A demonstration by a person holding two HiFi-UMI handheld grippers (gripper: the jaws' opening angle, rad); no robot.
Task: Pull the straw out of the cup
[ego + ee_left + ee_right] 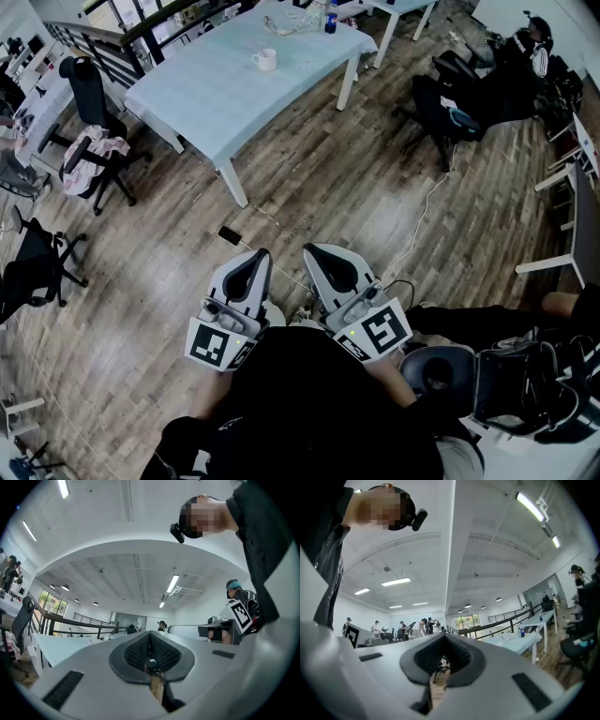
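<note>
A white cup point(265, 60) stands on the pale blue table point(202, 98) far across the room; I cannot make out a straw in it from here. Both grippers are held close to the person's body, well short of the table and over the wooden floor. My left gripper point(255, 255) is shut with nothing between its pads, and the left gripper view point(150, 641) shows the same, looking over the room. My right gripper point(319, 251) beside it is also shut and empty point(444, 641). The table point(520, 641) appears small at the right in the right gripper view.
A blue bottle point(330, 17) stands at the table's far end. Office chairs point(94, 103) crowd the left side, one draped with pink cloth point(89, 159). A phone point(230, 235) and a white cable point(422, 211) lie on the floor. A person point(525, 47) sits at the far right.
</note>
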